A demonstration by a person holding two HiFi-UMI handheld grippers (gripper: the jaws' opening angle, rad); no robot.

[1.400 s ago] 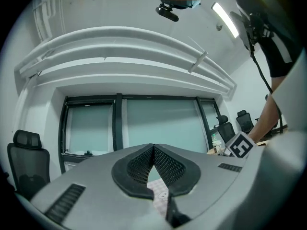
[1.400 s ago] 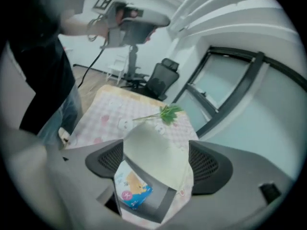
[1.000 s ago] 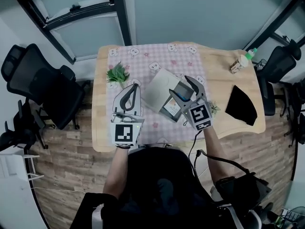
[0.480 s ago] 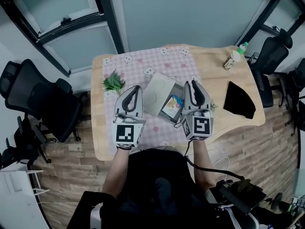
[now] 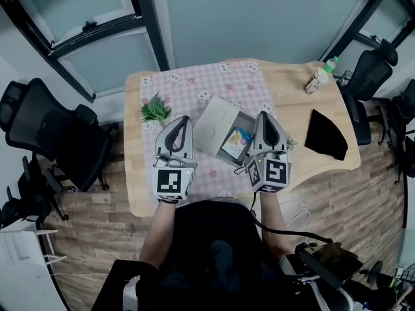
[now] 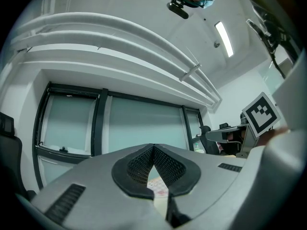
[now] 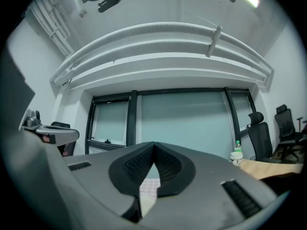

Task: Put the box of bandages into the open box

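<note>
The box of bandages [image 5: 236,142], small and colourful, lies inside the open grey box [image 5: 246,118], whose lid [image 5: 217,124] is folded back to the left. My right gripper [image 5: 266,114] [image 7: 154,145] hovers just right of the open box, pointing level. Its jaws have just been closing and now meet with nothing between them. On the other side, left of the lid, my left gripper [image 5: 182,117] [image 6: 153,147] is shut and empty over the pink checked cloth [image 5: 201,86].
A green plant sprig [image 5: 155,111] lies beyond the left gripper. A bottle [image 5: 318,78] stands at the table's far right, and a black cloth [image 5: 326,135] lies near the right edge. Office chairs [image 5: 39,125] [image 5: 371,76] flank the wooden table [image 5: 295,102].
My right gripper has drawn back from over the open box to its right side, levelled out, and shut empty. The bandage box now lies uncovered inside. The left gripper has stayed put.
</note>
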